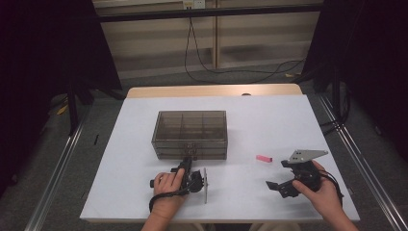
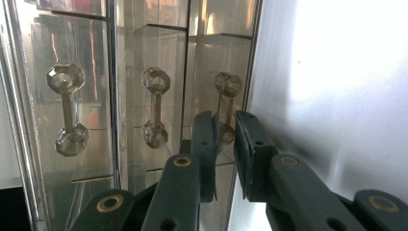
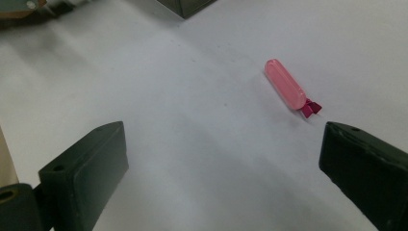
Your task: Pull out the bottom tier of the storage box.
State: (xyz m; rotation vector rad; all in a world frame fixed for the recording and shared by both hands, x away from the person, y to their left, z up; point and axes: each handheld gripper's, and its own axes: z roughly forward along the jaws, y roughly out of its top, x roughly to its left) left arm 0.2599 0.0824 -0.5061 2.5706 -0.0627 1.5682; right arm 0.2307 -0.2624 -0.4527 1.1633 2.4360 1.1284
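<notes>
While the left tongs (image 2: pixel 223 139) pinch the lower-right handle (image 2: pixel 226 108), the right tongs (image 3: pixel 219 178) gape near the pink tube (image 3: pixel 286 89); next, probably pulling the drawer open.

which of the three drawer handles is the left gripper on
The handle farthest right in the left gripper view: it sits between the left gripper jaws, while the other two stand free.

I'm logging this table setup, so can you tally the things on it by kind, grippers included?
Clear drawer box: 1
Drawer handles on its front: 3
Pink capsule-shaped piece with a dark red end: 1
Handheld grippers, left gripper and right gripper: 2
Total: 7
</notes>
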